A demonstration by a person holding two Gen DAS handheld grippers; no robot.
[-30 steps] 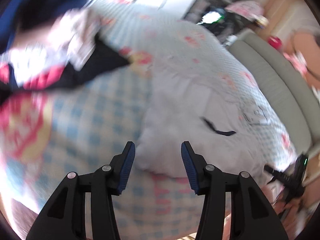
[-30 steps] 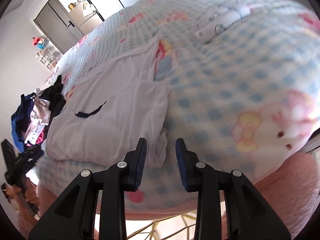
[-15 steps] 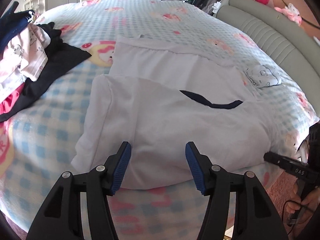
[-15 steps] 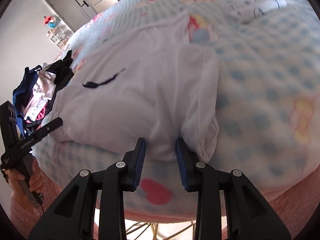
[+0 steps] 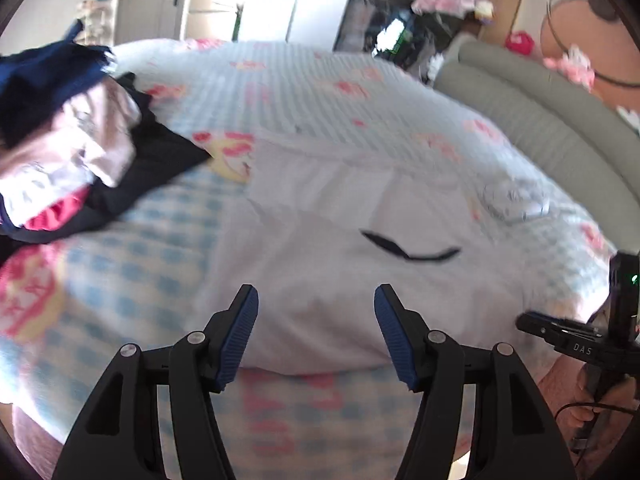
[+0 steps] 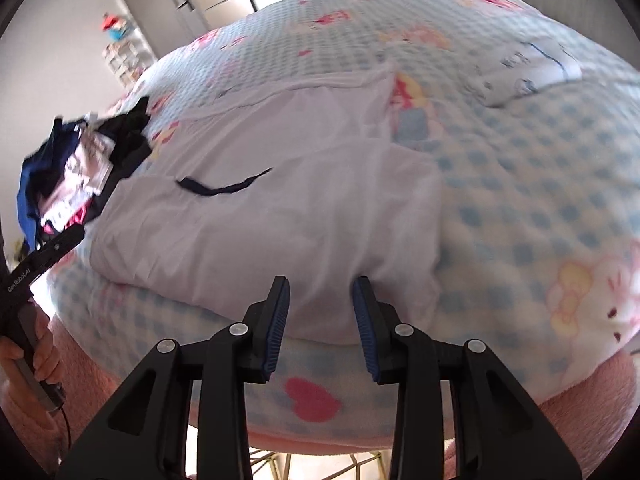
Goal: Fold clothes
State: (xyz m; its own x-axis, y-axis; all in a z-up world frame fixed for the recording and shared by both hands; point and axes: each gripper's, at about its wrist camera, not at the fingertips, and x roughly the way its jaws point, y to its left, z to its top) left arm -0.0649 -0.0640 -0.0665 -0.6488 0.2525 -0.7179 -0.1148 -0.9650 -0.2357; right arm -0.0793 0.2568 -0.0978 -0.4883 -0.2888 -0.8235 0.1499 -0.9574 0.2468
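Note:
A white garment (image 5: 340, 240) (image 6: 272, 216) with a dark collar strip (image 5: 408, 250) (image 6: 224, 186) lies partly folded on the bed. My left gripper (image 5: 316, 316) is open, its blue pads just over the garment's near edge, nothing held. Near the garment's right front corner my right gripper (image 6: 320, 308) stands open with its jaws narrower and cloth showing between the tips, not clamped. Each gripper appears in the other's view: the right one (image 5: 568, 336) at the edge, the left one (image 6: 36, 268) in a hand.
A heap of dark blue, black, pink and white clothes (image 5: 68, 152) (image 6: 76, 172) lies at the bed's left. A small folded printed piece (image 5: 514, 200) (image 6: 524, 70) rests beyond the garment. The blue-checked bedspread (image 5: 152, 240) covers the bed, with a grey headboard (image 5: 560, 120) at the right.
The left gripper's jaws have spread wider and its view has tilted up from the garment. The right gripper has drawn back slightly from the hem, jaws a little wider.

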